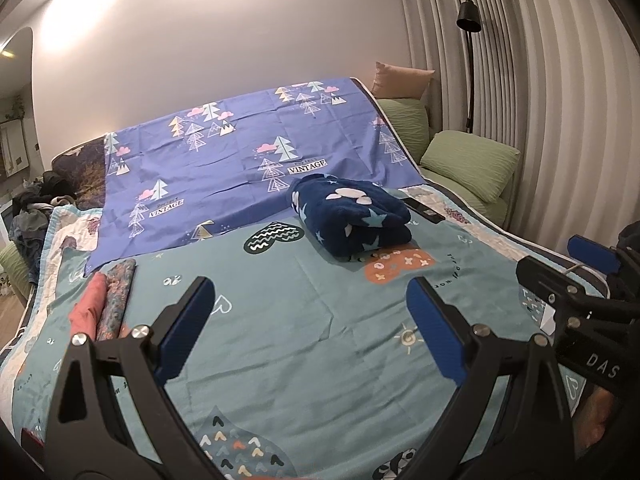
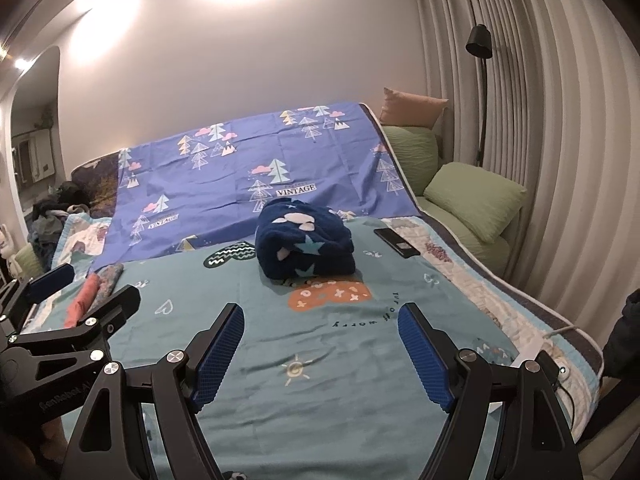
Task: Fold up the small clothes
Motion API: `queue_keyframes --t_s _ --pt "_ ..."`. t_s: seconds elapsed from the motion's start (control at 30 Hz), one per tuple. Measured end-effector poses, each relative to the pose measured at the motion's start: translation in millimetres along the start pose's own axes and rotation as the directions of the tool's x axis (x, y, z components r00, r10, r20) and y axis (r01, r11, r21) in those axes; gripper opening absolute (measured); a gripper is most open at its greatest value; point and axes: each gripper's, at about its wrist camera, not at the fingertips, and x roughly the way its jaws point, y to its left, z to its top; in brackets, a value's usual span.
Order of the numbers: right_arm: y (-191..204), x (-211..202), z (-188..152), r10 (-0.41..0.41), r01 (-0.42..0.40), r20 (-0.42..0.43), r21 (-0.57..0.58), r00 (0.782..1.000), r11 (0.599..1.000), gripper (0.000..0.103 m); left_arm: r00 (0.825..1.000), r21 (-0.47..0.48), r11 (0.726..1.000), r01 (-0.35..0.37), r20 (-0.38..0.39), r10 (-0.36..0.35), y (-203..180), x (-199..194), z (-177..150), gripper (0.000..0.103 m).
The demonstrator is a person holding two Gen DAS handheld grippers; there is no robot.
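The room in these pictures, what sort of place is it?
Most likely a home bedroom: a bed under patterned covers, green pillows by the curtains, and a black floor lamp.

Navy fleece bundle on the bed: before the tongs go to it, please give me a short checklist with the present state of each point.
1. Left tongs open and empty: ok.
2. Right tongs open and empty: ok.
3. Navy fleece bundle already folded, lying on the teal sheet: ok.
4. Teal sheet between tongs and bundle free of things: ok.
5. Dark phone apart from the bundle, on its right: ok.
6. Rolled pink and floral cloths at the left, whether they still need folding: cannot tell.
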Motion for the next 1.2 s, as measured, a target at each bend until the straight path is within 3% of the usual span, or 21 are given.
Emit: queue_keyframes --t_s 1.2 --pt "-5.7 0.9 -2.3 -0.019 0.019 0.001 0.003 1.000 1.000 0.082 1.000 -0.005 1.000 -0.019 0.008 0.019 1.6 -4.9 2.9 0.096"
